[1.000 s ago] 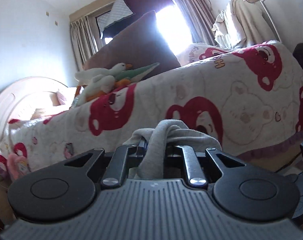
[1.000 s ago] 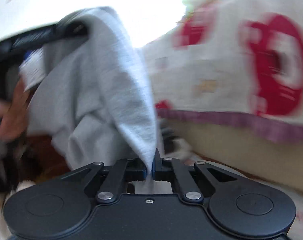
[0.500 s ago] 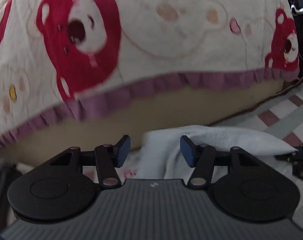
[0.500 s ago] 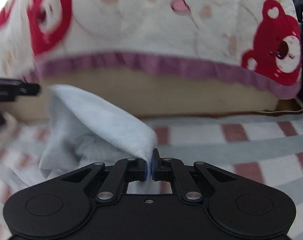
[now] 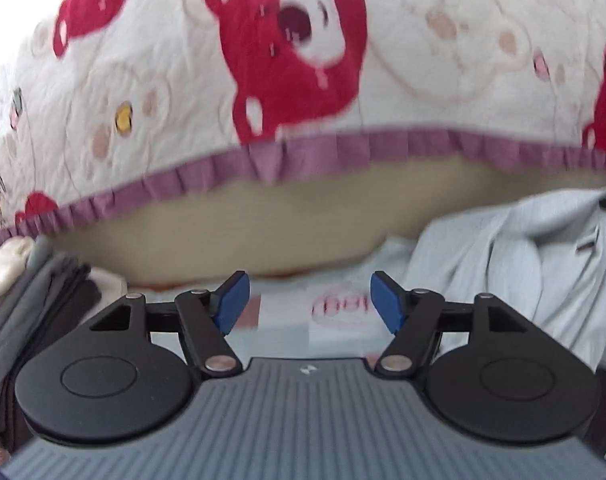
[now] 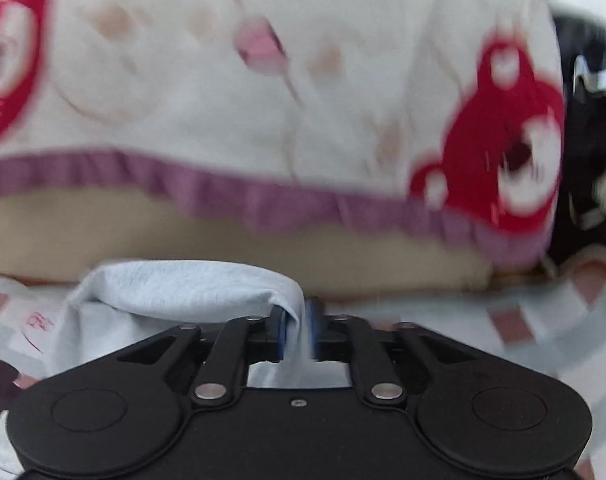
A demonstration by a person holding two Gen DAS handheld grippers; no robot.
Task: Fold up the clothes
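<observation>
A light grey garment [image 5: 515,264] lies crumpled on the checked surface, to the right of my left gripper [image 5: 307,304]. The left gripper is open and empty, its blue pads spread wide above the surface. My right gripper [image 6: 299,328] is shut on an edge of the same light grey garment [image 6: 183,284], which folds over to the left just above the checked surface.
A bed with a white quilt printed with red bears [image 5: 295,80] and a purple frill fills the background of both views. A pile of dark grey and cream clothes [image 5: 35,292] sits at the left. Dark objects [image 6: 595,152] stand at the far right.
My left gripper let go of the grey garment, opened wide and dropped low. My right gripper, still holding the garment, brought it down to the checked surface.
</observation>
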